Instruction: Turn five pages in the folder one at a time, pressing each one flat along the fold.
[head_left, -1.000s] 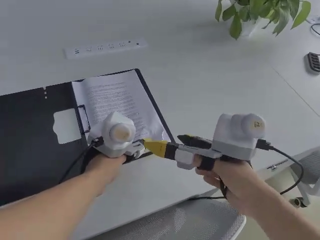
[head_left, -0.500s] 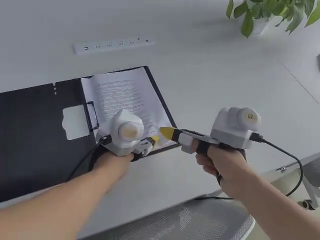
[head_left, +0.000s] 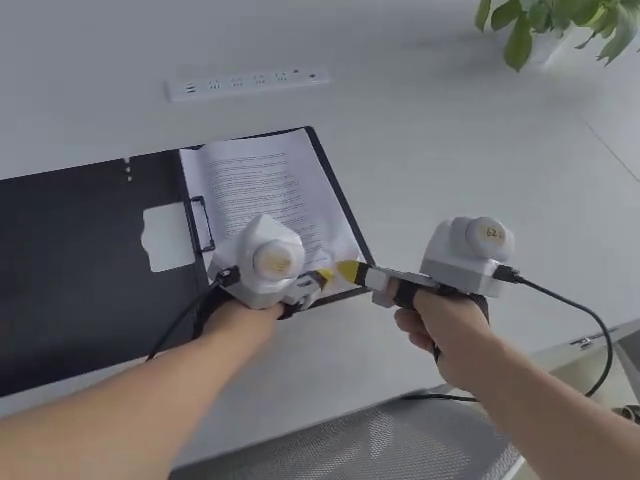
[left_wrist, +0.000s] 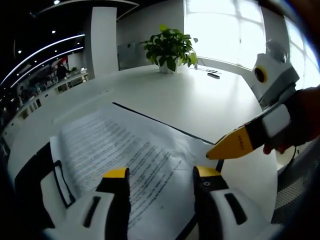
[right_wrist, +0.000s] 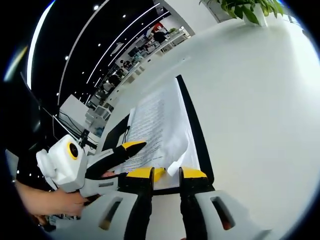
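Observation:
A black folder (head_left: 90, 260) lies open on the white table, with a printed page (head_left: 265, 190) on its right half. My left gripper (head_left: 305, 287) is open low over the bottom of the page (left_wrist: 125, 150), its yellow tips spread (left_wrist: 161, 172). My right gripper (head_left: 348, 271) comes in from the right at the page's lower right corner. In the right gripper view a curled page corner (right_wrist: 172, 167) sits between its nearly closed jaws (right_wrist: 166, 172). The left gripper (right_wrist: 131, 147) lies just beyond, and the right gripper's yellow tip (left_wrist: 232, 145) touches the page edge.
A white power strip (head_left: 248, 82) lies beyond the folder. A potted plant (head_left: 560, 20) stands at the far right. A white label (head_left: 170, 237) and a clip (head_left: 203, 225) sit by the fold. The table's near edge and a mesh chair (head_left: 400, 440) lie below my hands.
The whole picture has shifted with the head. The right hand has drawn closer to the folder, its tips staying at the page's lower right corner. The left gripper stays over the page's bottom.

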